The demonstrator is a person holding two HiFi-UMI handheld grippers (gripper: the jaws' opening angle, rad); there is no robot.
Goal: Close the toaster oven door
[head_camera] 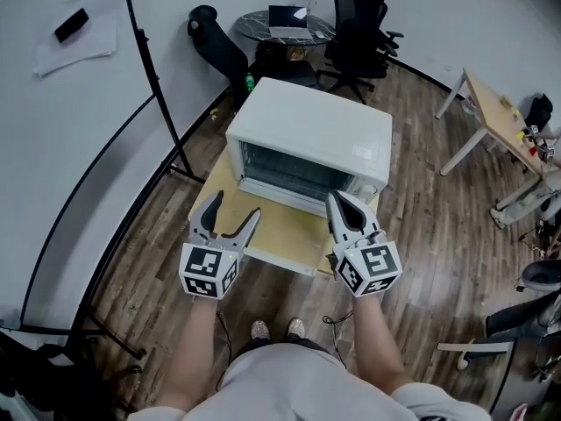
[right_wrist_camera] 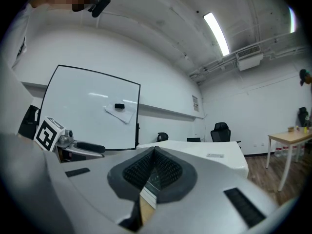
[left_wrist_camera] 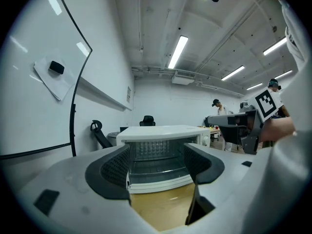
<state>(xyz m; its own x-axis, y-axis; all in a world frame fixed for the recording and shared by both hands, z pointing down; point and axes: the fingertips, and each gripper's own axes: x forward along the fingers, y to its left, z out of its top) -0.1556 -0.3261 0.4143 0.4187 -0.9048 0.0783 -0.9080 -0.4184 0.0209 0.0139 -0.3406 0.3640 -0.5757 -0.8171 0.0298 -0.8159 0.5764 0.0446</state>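
A white toaster oven (head_camera: 311,139) stands on a small wooden table (head_camera: 209,198). Its door (head_camera: 285,235) lies folded down flat toward me, with the rack inside showing. My left gripper (head_camera: 234,214) hovers open over the door's left front corner, and in the left gripper view its jaws (left_wrist_camera: 156,162) frame the oven cavity (left_wrist_camera: 158,152) and the tan door (left_wrist_camera: 163,206). My right gripper (head_camera: 338,202) is shut with nothing held, above the door's right side near the oven's front right corner. In the right gripper view the pads (right_wrist_camera: 161,167) meet, and the oven top (right_wrist_camera: 209,152) lies beyond.
A whiteboard (head_camera: 61,130) on a black stand with floor legs (head_camera: 184,169) runs along the left. Black office chairs (head_camera: 359,24) and a round table with a laptop (head_camera: 285,20) stand behind the oven. A wooden desk (head_camera: 500,121) is at the right, and people stand in the distance (left_wrist_camera: 219,108).
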